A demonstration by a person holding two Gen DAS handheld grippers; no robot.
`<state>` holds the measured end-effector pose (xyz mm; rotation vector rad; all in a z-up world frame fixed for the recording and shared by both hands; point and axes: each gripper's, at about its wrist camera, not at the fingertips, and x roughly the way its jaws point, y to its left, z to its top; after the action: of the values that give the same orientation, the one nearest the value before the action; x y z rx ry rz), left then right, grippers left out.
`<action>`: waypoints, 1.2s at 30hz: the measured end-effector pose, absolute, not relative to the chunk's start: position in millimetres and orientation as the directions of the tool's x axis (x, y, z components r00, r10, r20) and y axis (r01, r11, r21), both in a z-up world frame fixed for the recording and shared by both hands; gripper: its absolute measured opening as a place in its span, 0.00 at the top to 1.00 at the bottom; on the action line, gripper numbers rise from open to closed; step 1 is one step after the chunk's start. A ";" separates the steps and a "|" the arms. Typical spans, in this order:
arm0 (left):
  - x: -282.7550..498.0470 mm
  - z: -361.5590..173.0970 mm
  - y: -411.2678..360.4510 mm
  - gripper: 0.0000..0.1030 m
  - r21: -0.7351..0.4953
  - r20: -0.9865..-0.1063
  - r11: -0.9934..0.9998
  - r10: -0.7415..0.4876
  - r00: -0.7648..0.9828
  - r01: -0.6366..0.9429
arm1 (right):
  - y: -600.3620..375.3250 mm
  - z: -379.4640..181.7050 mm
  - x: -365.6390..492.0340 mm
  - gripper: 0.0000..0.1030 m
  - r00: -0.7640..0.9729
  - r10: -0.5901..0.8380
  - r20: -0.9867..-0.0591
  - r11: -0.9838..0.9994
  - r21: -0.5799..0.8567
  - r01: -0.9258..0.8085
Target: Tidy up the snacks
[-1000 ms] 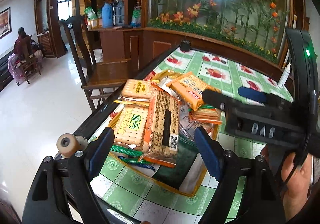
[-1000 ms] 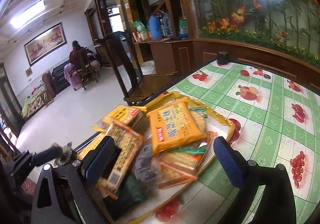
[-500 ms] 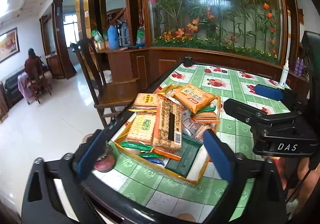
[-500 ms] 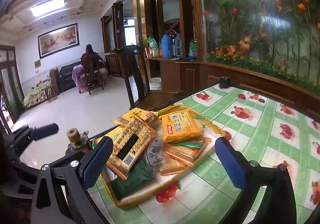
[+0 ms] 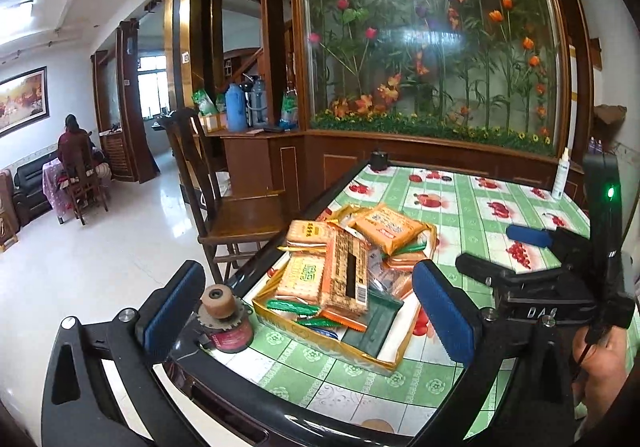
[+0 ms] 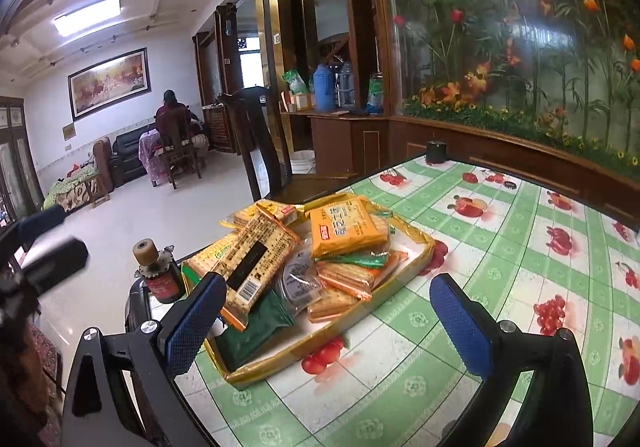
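Snack packets [image 5: 344, 267] lay heaped in the gold tray [image 5: 320, 339] near the table's [image 6: 500, 327] left edge. Left gripper [image 5: 308, 311] and right gripper [image 6: 324, 323]: jaws released, empty. Risk: loose stacked packets could slide off if nudged.

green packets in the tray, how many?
3 visible: a dark green pouch at the near corner, a bright green wrapper under the orange pack, another by the left edge. More may be buried.

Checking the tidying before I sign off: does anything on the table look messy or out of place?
Yes. The snack packets lie heaped crisscross in the yellow tray, not lined up. A small gear-topped spool sits at the table corner.
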<state>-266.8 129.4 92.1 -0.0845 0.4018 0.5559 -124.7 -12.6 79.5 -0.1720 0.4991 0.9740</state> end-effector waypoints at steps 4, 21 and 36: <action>-270.2 94.5 129.2 0.00 0.002 -0.388 0.854 0.480 0.786 -0.521 | -9.8 74.0 -129.3 0.01 0.445 0.746 -0.495 0.547 0.074 -0.834; -281.7 101.9 135.5 0.00 -0.010 -0.368 0.839 0.503 0.782 -0.544 | 15.2 69.7 -158.6 0.01 0.397 0.765 -0.507 0.454 -0.013 -0.891; -288.3 105.5 140.3 0.00 -0.029 -0.343 0.850 0.485 0.805 -0.525 | 28.2 69.1 -176.6 0.01 0.365 0.779 -0.510 0.382 -0.075 -0.921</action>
<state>-288.3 140.3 105.5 -0.1249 0.3329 0.5423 -176.6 28.2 69.1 -0.3792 0.4286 1.1272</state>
